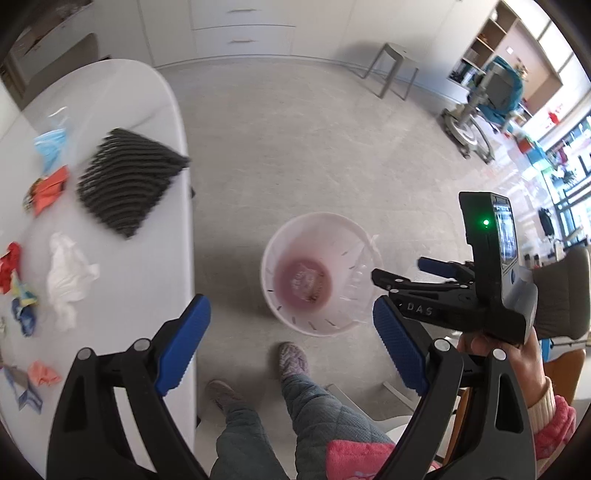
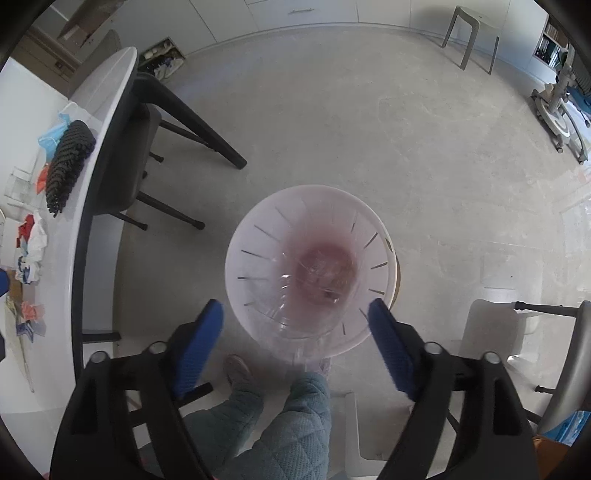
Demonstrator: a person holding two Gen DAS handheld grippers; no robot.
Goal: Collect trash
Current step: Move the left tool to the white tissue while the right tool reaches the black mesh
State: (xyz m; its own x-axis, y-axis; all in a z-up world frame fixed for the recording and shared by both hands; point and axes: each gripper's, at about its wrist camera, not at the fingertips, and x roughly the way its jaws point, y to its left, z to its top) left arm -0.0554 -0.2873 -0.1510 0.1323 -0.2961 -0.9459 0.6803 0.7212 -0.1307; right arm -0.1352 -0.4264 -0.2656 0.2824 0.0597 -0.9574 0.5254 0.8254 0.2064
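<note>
Both the left gripper (image 1: 291, 347) and right gripper (image 2: 295, 347) hang with jaws apart above the white slotted wastebasket (image 2: 255, 240) on the floor. Crumpled white tissue (image 1: 66, 280), a blue face mask (image 1: 50, 146) and coloured wrappers (image 1: 46, 190) lie on the white table (image 1: 147, 110).

Grey floor (image 2: 332, 129), white cabinets (image 1: 240, 33)

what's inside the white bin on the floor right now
The white bin shows a clear plastic liner or wrapper and a pinkish bottom with small dark bits. What the bits are is too blurred to tell; no larger trash shows.
</note>
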